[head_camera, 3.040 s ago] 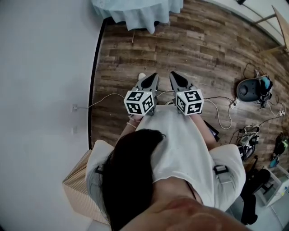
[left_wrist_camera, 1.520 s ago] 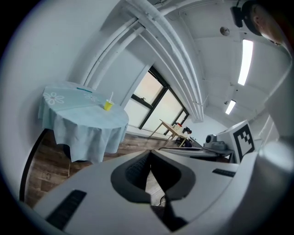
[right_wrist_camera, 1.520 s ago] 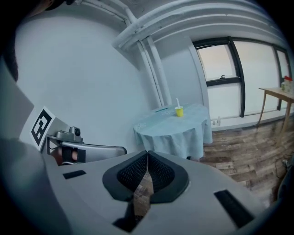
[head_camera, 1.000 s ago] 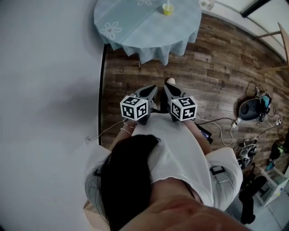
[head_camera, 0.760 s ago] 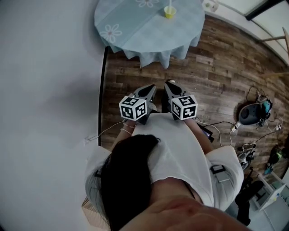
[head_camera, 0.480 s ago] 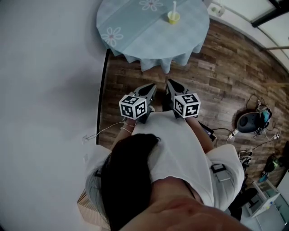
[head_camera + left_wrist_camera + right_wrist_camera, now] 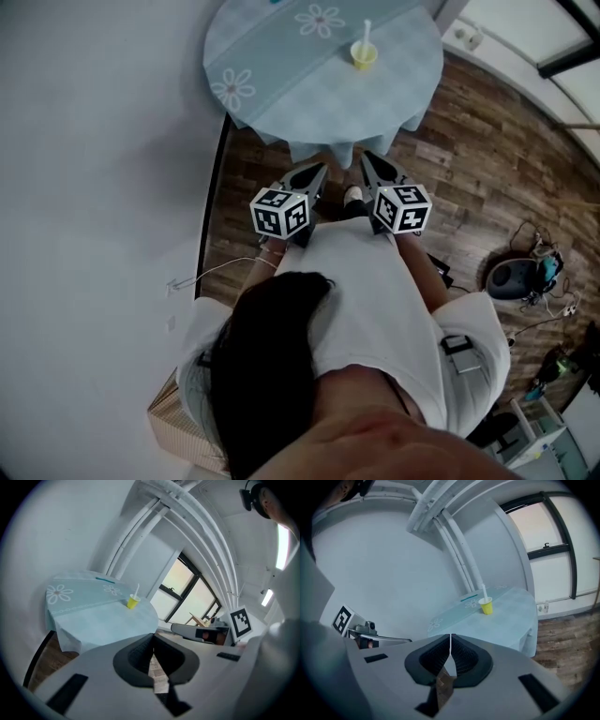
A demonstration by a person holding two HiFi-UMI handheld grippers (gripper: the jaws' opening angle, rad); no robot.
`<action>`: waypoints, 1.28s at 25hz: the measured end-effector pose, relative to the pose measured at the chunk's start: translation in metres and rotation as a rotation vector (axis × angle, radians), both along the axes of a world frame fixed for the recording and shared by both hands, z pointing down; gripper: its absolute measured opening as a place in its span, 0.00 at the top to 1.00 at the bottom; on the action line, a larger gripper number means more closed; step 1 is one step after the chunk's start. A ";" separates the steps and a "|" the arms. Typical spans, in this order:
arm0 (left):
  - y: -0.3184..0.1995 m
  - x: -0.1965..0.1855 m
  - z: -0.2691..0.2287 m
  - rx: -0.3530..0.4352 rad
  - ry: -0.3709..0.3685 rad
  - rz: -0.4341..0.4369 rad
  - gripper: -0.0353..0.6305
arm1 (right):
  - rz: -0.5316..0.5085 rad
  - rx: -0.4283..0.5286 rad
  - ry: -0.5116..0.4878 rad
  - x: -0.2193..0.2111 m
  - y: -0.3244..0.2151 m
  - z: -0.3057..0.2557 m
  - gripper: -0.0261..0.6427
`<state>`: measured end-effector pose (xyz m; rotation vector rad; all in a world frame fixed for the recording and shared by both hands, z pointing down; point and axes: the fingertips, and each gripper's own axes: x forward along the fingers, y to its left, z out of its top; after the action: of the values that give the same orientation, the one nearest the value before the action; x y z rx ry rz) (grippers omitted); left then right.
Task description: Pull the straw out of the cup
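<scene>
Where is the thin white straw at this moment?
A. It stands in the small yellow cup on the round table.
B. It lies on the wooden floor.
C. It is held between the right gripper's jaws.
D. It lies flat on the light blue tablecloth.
A: the white straw rises upright out of the small yellow cup, which stands on the round table with the light blue cloth.

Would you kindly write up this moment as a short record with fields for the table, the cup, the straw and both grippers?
table: round, covered with a pale blue flowered cloth, in front of the person
cup: yellow, upright on the table, towards its far side
straw: white, standing in the cup
left gripper: shut, holding nothing, well short of the cup
right gripper: shut, holding nothing, well short of the cup
task status: straw not yet pulled out
</scene>
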<state>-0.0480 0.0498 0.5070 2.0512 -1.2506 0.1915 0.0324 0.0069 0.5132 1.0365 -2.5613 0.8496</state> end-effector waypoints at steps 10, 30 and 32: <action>-0.051 0.034 0.010 -0.037 0.043 -0.049 0.94 | -0.020 0.006 -0.004 0.035 -0.051 0.003 0.91; -0.110 0.010 0.030 -0.110 0.141 -0.129 0.94 | 0.096 -0.014 0.036 0.056 -0.095 0.011 0.91; -0.123 0.003 0.033 -0.124 0.144 -0.128 0.94 | 0.128 -0.021 0.040 0.055 -0.108 0.012 0.91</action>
<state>-0.0448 -0.0732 0.5398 1.8394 -1.2444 0.0593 0.0876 -0.1015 0.5255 1.2092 -2.4702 0.8757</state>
